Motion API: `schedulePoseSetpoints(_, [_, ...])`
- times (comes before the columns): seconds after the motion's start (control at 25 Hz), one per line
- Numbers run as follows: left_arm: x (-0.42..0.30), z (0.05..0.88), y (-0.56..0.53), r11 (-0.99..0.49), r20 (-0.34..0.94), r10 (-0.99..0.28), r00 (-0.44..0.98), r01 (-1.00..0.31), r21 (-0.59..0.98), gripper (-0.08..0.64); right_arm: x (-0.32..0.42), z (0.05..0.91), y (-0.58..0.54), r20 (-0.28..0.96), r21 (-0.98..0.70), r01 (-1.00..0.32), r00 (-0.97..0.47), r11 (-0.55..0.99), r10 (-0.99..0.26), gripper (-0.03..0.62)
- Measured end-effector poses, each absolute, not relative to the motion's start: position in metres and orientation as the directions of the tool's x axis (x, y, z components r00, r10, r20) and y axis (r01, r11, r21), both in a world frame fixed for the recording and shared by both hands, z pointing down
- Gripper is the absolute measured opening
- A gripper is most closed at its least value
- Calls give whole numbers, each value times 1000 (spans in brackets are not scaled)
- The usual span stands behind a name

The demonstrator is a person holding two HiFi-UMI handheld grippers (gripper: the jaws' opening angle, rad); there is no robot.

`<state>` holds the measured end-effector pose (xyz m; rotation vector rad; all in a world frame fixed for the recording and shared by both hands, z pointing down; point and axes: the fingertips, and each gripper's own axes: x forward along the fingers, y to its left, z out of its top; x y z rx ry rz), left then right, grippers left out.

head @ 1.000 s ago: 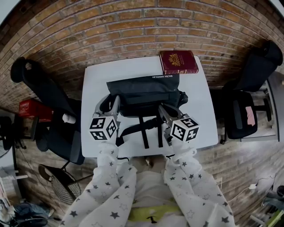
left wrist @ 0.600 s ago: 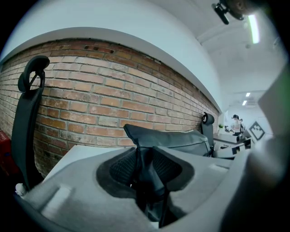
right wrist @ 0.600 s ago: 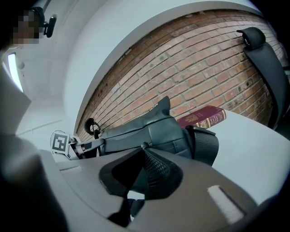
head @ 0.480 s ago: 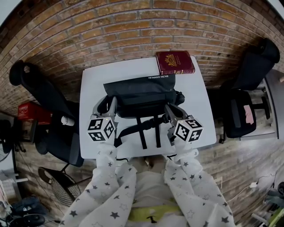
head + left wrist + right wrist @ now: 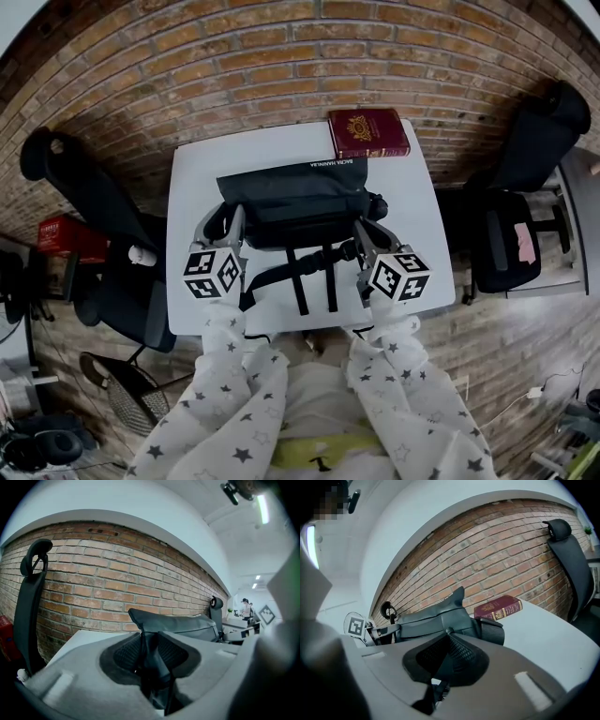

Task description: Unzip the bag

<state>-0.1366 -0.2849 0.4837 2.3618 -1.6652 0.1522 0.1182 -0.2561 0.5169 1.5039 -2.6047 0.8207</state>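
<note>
A black bag [image 5: 295,192] lies across the white table [image 5: 192,173], with its straps [image 5: 314,277] trailing toward me. My left gripper [image 5: 228,217] is at the bag's left end. In the left gripper view the left gripper [image 5: 149,637] is shut on a fold of the bag's fabric [image 5: 183,623]. My right gripper [image 5: 364,230] is at the bag's right end. In the right gripper view the right gripper [image 5: 448,632] has its pads pressed together on a small dark zipper pull, with the bag [image 5: 436,618] just beyond.
A dark red book [image 5: 368,132] lies at the table's far right corner, behind the bag, also seen as the book [image 5: 499,608]. Black office chairs stand at the left [image 5: 84,202] and the right [image 5: 530,159]. A brick wall runs behind the table.
My right gripper has moved a little to the right along the bag. The left gripper has kept its hold at the left end.
</note>
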Motion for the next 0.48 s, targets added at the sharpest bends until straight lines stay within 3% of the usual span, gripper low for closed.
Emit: schedulePoseSetpoints(0.48, [-137, 483, -285, -292, 224, -921, 318, -946, 140, 115, 142, 518, -258, 294, -400, -848, -477, 347, -828, 16])
